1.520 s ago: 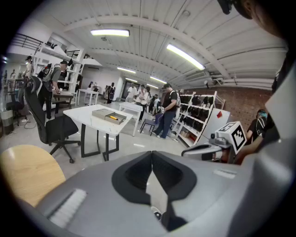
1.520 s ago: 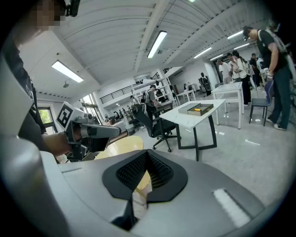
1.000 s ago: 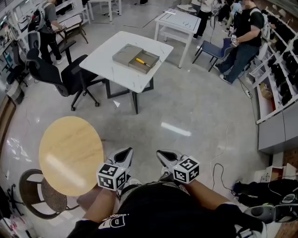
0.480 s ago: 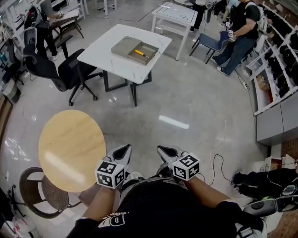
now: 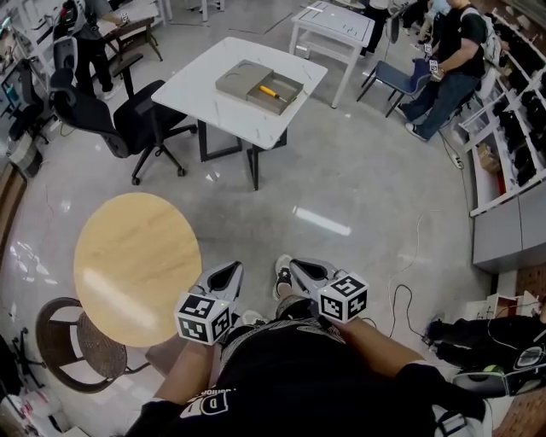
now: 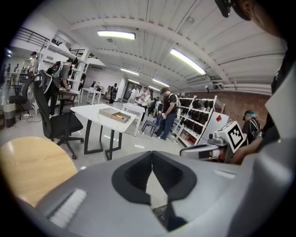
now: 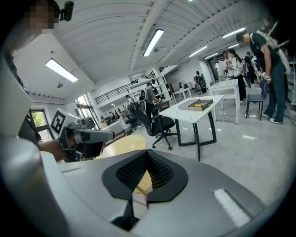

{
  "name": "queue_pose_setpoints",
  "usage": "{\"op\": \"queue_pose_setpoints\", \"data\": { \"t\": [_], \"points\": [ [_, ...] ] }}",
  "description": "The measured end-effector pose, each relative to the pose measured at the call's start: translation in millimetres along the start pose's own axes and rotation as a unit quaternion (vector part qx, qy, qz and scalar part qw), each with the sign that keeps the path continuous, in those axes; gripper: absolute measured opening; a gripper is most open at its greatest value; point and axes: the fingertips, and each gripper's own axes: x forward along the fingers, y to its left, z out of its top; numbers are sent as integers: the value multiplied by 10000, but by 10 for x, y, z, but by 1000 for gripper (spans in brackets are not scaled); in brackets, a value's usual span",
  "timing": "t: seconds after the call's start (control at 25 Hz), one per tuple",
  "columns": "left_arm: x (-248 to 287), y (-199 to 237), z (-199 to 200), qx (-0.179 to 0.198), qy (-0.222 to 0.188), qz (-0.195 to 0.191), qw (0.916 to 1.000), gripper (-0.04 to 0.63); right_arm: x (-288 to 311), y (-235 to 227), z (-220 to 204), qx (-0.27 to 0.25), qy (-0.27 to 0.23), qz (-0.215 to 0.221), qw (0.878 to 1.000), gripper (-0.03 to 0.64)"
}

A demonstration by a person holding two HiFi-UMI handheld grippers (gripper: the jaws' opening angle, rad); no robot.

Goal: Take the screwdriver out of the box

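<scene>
The screwdriver (image 5: pixel 270 91), with a yellow handle, lies in the open grey box (image 5: pixel 241 83) on a white table (image 5: pixel 213 94) far across the floor. Both grippers are held close to my body, well short of that table. My left gripper (image 5: pixel 229 273) has its jaws closed with nothing between them, and my right gripper (image 5: pixel 299 270) is shut and empty too. The left gripper view shows the box (image 6: pixel 111 114) small in the distance beyond the left gripper (image 6: pixel 151 153). In the right gripper view the box (image 7: pixel 200 104) sits far off beyond the right gripper (image 7: pixel 147 152).
A round wooden table (image 5: pixel 135 266) stands at my left, with a wicker chair (image 5: pixel 72 358) beside it. A black office chair (image 5: pixel 128 128) is left of the white table. A second white table (image 5: pixel 337 26), a person (image 5: pixel 452 51), shelves and floor cables (image 5: pixel 401 299) are on the right.
Both grippers keep the same shut pose near my body. A shoe has come into view between them, and the white table has shifted slightly right in the head view.
</scene>
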Motion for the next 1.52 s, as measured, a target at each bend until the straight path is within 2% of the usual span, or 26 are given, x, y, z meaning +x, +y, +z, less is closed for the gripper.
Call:
{"op": "queue_pose_setpoints", "data": {
  "t": [0.24, 0.44, 0.64, 0.92, 1.12, 1.52],
  "points": [
    [4, 234, 31, -134, 13, 256, 9996, 60, 274, -78, 174, -25, 2, 146, 9999, 2],
    [213, 487, 251, -144, 2, 405, 9991, 60, 571, -283, 412, -36, 10, 265, 9996, 2],
    [583, 675, 603, -77, -1, 475, 9988, 60, 845, -632, 745, -10, 33, 379, 9993, 2],
    [1193, 894, 1158, 23, -42, 480, 9988, 60, 1154, -1115, 1349, -130, -188, 490, 9985, 2],
    [1618, 885, 1468, 115, -35, 431, 9990, 60, 1223, -1517, 1576, -68, -184, 462, 9987, 2],
    [2257, 1012, 1750, 162, 81, 553, 9983, 58, 1414, -2140, 1830, -17, -76, 524, 9986, 2]
  ]
}}
